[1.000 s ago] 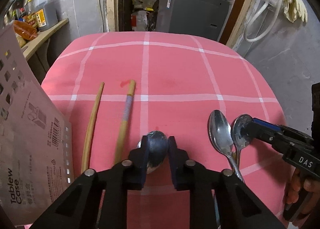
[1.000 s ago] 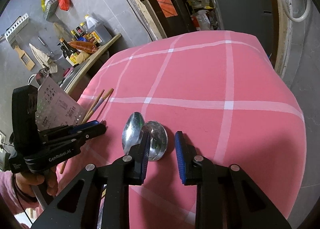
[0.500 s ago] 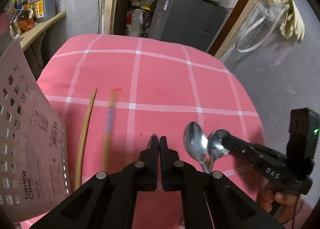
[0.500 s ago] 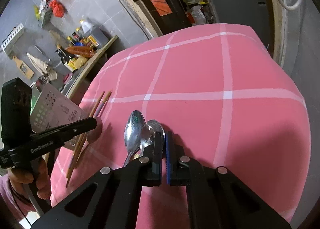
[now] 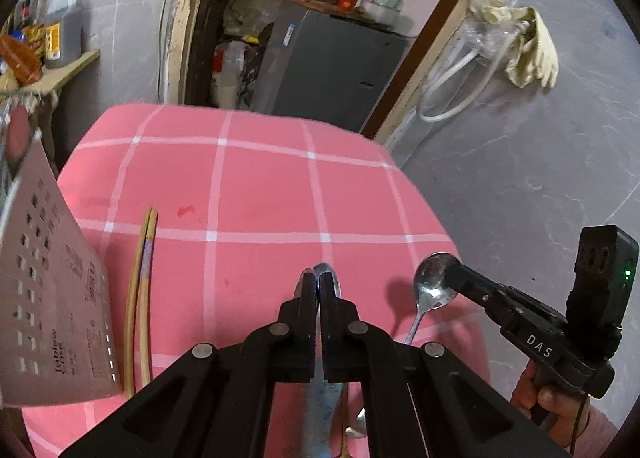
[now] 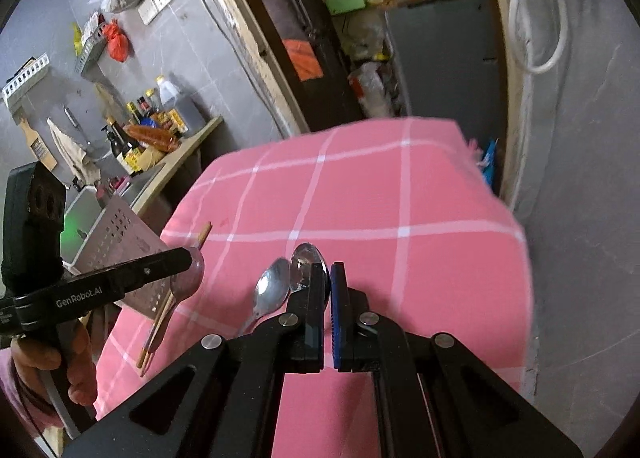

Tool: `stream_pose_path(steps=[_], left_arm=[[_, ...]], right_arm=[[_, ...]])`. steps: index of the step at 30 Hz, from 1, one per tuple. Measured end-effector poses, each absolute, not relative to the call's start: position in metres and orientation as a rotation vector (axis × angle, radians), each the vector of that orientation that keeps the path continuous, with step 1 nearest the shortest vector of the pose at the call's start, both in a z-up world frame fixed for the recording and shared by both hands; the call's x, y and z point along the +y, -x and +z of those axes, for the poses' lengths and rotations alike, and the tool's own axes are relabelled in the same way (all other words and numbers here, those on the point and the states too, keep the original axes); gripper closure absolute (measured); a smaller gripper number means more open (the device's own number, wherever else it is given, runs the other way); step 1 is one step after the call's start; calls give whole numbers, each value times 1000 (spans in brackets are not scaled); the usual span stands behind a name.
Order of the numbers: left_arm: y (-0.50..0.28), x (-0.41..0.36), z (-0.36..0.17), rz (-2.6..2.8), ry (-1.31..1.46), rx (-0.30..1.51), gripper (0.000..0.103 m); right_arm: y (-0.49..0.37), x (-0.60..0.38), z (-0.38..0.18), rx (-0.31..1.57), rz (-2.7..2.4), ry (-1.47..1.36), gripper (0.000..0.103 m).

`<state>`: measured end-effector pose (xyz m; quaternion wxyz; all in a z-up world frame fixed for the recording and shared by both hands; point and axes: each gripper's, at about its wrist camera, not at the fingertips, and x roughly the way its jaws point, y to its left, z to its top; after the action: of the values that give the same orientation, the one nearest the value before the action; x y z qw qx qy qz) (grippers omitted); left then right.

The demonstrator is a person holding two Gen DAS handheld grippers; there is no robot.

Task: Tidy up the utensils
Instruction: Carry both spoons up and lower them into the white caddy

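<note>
My left gripper [image 5: 319, 278] is shut on a spoon, its bowl pinched between the pads and its handle [image 5: 320, 410] hanging below. The right wrist view shows that bowl [image 6: 190, 278] at the left gripper's [image 6: 186, 258] tip, above the pink tablecloth [image 5: 260, 198]. My right gripper [image 6: 330, 270] is shut on a second spoon [image 6: 306, 262] by the bowl. In the left wrist view that spoon [image 5: 434, 286] hangs off the cloth with its shadow beneath. A third spoon [image 6: 272, 290] lies on the cloth between the grippers. Two chopsticks [image 5: 140, 298] lie side by side.
A grey perforated utensil case [image 5: 48, 298] stands at the table's left edge, next to the chopsticks. A shelf with bottles [image 6: 160, 126] runs along the left wall. Past the table's far edge stands a grey cabinet [image 5: 328, 70]. A hand [image 5: 552, 398] holds the right gripper.
Both grippers closed on a spoon's bowl and rose with it off the cloth. The two chopsticks, apart before, now lie together. The third spoon stayed on the table.
</note>
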<state>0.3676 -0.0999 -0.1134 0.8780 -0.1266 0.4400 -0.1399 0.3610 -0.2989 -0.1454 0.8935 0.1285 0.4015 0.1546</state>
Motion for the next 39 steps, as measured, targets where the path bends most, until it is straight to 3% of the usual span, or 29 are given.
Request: stream_pose_path(steps=[16,29,39], left_arm=[[-338,-87,-25,-372,262,727,101],[-312,-47,55,-380,264,517,101],[-300,20,85,-291,275,392,101]], right_arm=[[-319,-306,-39,602,215,-217,100],[-293,-240,64,395,241,-112,100],[-301,-172,104,298,296,-66,100]])
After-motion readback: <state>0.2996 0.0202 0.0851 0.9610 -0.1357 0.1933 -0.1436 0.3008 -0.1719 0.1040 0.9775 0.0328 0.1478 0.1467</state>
